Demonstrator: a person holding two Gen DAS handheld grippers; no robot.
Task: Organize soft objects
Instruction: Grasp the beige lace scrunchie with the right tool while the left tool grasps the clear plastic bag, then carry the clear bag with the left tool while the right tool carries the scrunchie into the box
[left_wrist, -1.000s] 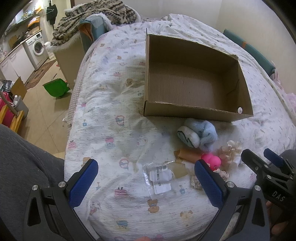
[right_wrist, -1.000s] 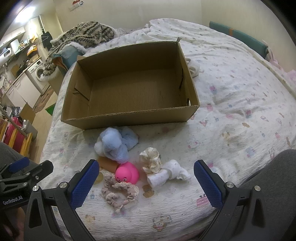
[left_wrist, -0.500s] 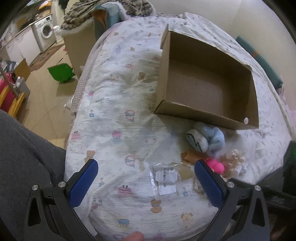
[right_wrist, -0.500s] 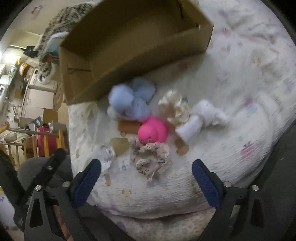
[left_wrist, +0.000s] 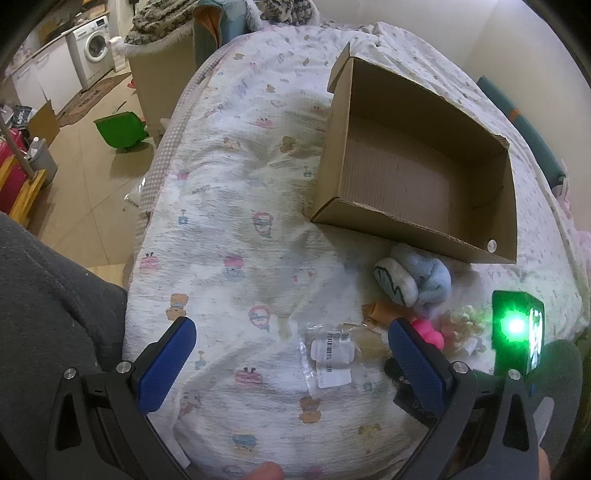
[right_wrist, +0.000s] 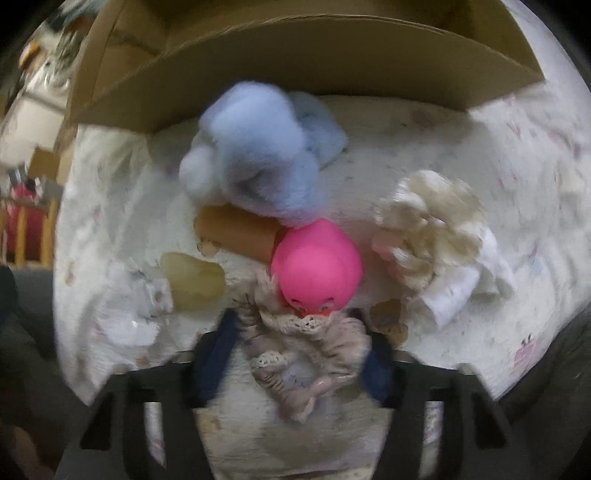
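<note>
Pickup under way: right claw (right_wrist: 301, 363) narrowed around lace scrunchie (right_wrist: 308, 363) just before cardboard box (right_wrist: 295, 74), left claw (left_wrist: 291, 365) wide, empty; next, lift into box.

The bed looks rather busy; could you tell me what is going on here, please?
A person is sorting soft things into the empty cardboard box. The right claw is down over the lacy scrunchie, fingers either side, just in front of the pink toy. The left claw hangs open above a plastic packet.
</note>
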